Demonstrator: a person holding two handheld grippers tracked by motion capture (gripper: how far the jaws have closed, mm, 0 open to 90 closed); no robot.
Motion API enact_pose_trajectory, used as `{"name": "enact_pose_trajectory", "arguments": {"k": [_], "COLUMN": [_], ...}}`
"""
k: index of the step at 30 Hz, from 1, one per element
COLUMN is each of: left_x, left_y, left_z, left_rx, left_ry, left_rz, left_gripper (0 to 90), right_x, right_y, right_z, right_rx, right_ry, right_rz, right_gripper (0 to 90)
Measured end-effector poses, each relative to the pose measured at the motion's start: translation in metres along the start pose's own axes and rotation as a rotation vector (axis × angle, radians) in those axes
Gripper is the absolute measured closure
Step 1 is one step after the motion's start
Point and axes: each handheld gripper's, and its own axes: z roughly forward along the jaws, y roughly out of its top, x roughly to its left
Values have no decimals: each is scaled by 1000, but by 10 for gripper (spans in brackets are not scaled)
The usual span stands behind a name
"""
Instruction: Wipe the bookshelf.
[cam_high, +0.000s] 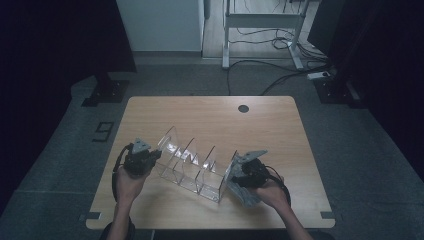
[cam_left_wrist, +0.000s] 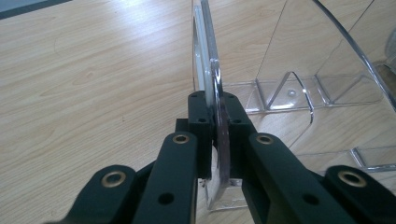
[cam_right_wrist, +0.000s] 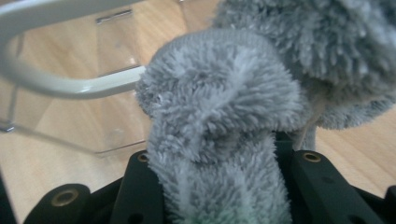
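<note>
Clear acrylic, the slotted file organiser (cam_high: 192, 167) is sitting slantwise at the near middle of the pale wooden table (cam_high: 210, 112), and I am pinning its left end panel (cam_left_wrist: 211, 88) between the tightly closed jaws of my left gripper (cam_left_wrist: 215, 119) while my right gripper (cam_right_wrist: 219, 154) is clamping a fluffy grey microfibre cloth (cam_right_wrist: 224, 121) against the rack's right end. I judge I am wiping the rack, so next I am needing to work the cloth between the upright dividers (cam_high: 204, 162), which are crowding the gaps.
</note>
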Motion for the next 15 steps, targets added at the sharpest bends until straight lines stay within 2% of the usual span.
{"name": "enact_pose_trajectory", "arguments": {"k": [7, 15], "left_x": [0, 0], "left_y": [0, 0], "left_z": [0, 0], "left_rx": [-2, -3], "left_ry": [0, 2], "left_rz": [-1, -3], "left_gripper": [852, 852], "right_x": [-18, -32], "right_y": [4, 8], "right_z": [0, 3], "right_rx": [-15, -22], "right_ry": [-40, -71], "right_rz": [45, 69], "right_gripper": [610, 610]}}
